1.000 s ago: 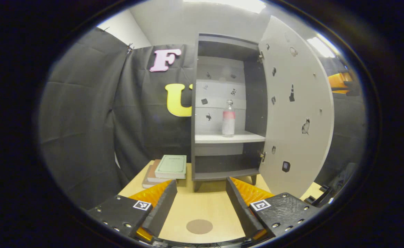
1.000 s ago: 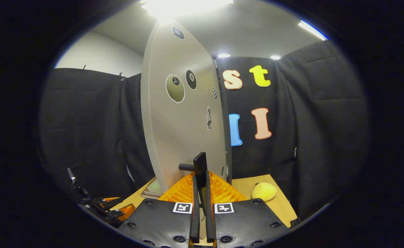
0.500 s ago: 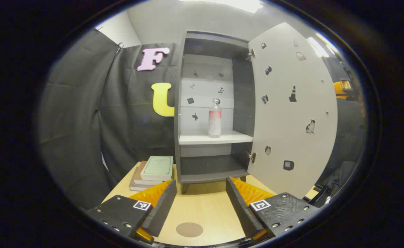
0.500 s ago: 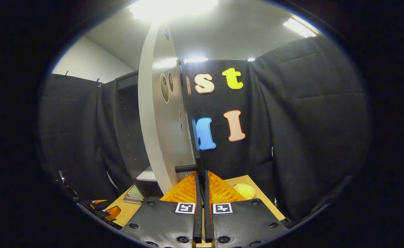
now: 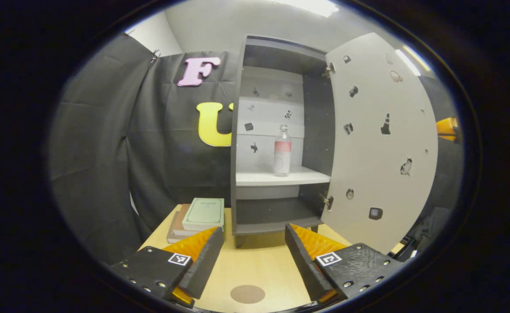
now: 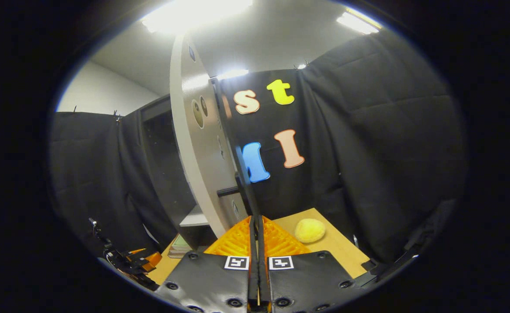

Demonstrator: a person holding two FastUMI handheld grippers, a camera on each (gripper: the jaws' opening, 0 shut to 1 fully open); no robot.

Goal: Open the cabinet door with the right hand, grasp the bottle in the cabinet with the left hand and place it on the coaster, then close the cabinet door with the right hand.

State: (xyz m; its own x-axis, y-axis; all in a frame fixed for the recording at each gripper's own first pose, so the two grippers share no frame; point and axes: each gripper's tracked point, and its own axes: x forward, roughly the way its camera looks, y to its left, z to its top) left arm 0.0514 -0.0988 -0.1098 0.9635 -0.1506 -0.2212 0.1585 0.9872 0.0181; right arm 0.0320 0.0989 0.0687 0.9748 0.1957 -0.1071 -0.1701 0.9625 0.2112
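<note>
Wooden table [image 5: 255,265] beneath wide-spread left fingers [image 5: 202,261].

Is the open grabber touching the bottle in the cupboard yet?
Apart. In the left gripper view, the left gripper is open low over the table, while the bottle stands far ahead on the cabinet shelf.

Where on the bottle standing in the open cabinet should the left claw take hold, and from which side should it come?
Probably around the bottle body at its pink band, coming straight in from the open front. It stands upright on the shelf, near the right wall, with the cabinet door swung wide. The left claw is open and faces it.
</note>
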